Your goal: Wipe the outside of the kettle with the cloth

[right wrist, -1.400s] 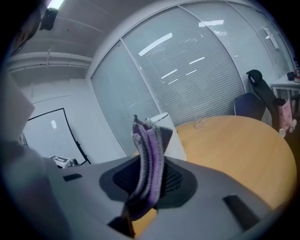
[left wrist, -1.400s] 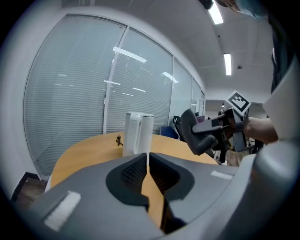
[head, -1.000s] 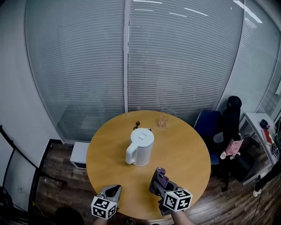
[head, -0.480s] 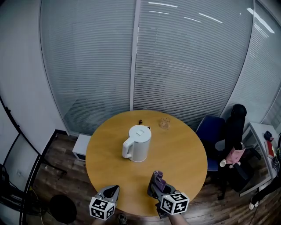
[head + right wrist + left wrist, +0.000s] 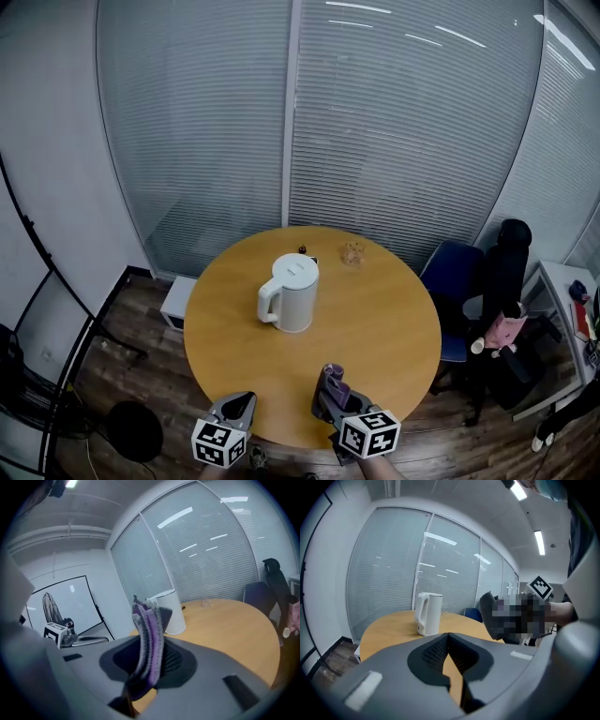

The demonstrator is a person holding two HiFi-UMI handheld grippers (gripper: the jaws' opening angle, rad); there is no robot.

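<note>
A white electric kettle stands upright near the middle of the round wooden table, handle to the left; it also shows in the left gripper view, kettle, and in the right gripper view, kettle. My right gripper is at the table's near edge, shut on a folded purple and grey cloth that sticks up between its jaws; the cloth shows in the head view too. My left gripper is beside it, shut and empty. Both are well short of the kettle.
A small glass and a dark little object sit at the table's far edge. Blue and black chairs stand to the right with a pink toy. Glass walls with blinds lie behind; a white box sits on the floor at left.
The view has drawn back from the table, so the kettle looks farther and higher in the frame. Both grippers stay low at the near edge, still shut, the cloth still in the right one.
</note>
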